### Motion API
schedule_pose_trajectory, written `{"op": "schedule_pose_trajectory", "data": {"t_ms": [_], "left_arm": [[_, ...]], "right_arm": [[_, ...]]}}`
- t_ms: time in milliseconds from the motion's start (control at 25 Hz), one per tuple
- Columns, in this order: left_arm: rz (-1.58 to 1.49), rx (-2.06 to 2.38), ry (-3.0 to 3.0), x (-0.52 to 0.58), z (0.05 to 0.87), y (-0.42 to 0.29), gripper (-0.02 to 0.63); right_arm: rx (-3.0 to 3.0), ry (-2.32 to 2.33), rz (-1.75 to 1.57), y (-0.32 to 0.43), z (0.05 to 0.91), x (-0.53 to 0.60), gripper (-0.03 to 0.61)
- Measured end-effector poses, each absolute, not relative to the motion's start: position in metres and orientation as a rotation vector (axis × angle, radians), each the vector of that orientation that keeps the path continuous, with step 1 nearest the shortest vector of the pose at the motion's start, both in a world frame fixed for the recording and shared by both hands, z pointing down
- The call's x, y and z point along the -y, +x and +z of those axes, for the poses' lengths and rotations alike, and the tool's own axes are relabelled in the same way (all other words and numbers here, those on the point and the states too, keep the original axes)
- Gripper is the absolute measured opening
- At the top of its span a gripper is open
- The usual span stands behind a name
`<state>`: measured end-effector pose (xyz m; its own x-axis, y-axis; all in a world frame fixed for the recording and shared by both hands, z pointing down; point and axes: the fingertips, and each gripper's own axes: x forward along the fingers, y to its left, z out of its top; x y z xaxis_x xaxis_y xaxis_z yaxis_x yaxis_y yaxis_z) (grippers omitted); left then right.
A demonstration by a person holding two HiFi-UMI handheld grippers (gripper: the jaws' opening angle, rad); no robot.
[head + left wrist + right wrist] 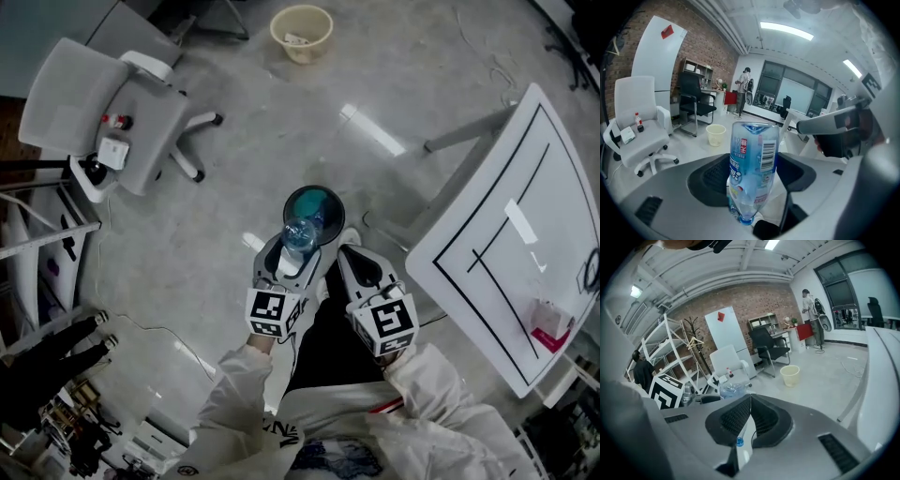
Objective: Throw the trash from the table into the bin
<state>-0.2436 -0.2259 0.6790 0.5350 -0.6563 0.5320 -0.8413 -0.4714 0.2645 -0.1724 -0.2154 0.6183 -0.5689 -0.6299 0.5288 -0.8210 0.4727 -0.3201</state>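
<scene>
My left gripper [298, 251] is shut on a clear plastic water bottle [300, 232] with a blue label. In the left gripper view the bottle [752, 168] stands between the two dark pads, its blue cap towards the camera and its base pointing away. In the head view it hangs right over a round dark bin [315, 212] with a teal inside, which stands on the floor. My right gripper [354, 261] is beside the left one, shut and with nothing in it; its pads [761, 418] touch. From the right gripper view the bottle [732, 390] shows at the left.
A white table [525, 234] with black lines stands at the right, with a pink-and-white box [551, 323] and a white strip [520, 220] on it. A cream basket [301, 33] sits far up the floor. A white office chair [112, 112] stands at the left.
</scene>
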Motion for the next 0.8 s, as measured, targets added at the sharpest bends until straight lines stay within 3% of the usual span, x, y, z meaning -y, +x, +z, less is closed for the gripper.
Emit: {"op": "schedule_pose_trajectory", "data": {"t_ms": [800], "left_arm": [[0.523,1.2,2.193,0.254,0.909,-0.229,0.311]], "right_arm": [[2.281,1.219,0.848,-0.155,0.822,0.231,0.02]]}}
